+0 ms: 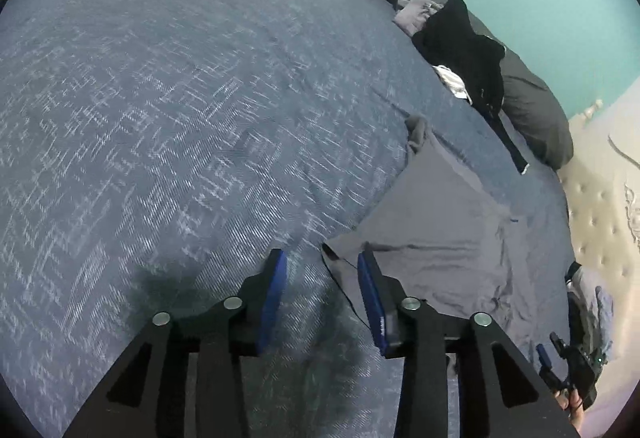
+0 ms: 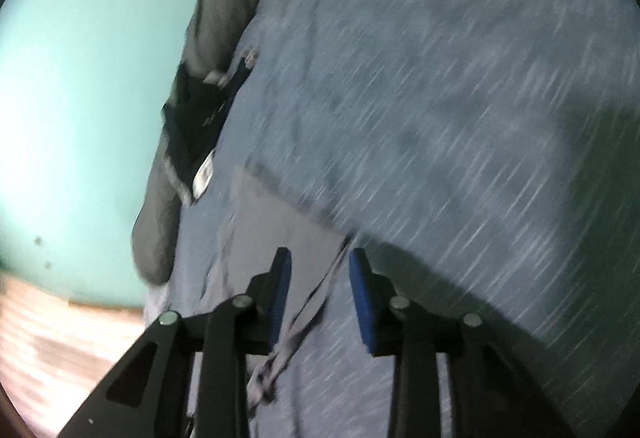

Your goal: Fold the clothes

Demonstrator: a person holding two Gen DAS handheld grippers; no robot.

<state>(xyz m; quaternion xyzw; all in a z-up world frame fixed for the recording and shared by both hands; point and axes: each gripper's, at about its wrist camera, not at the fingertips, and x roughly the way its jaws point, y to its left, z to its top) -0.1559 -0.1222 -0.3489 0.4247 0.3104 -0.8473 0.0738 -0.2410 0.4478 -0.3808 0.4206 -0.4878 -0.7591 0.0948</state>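
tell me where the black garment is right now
In the left wrist view the black garment lies at the far right of the bed, heaped against the dark grey pillow, beyond the grey garment spread by the open left gripper.

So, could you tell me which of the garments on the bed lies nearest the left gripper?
The grey garment, spread flat right beside the open left gripper. The black garment and the pale crumpled pieces beside it sit bunched far off, against the dark pillows.
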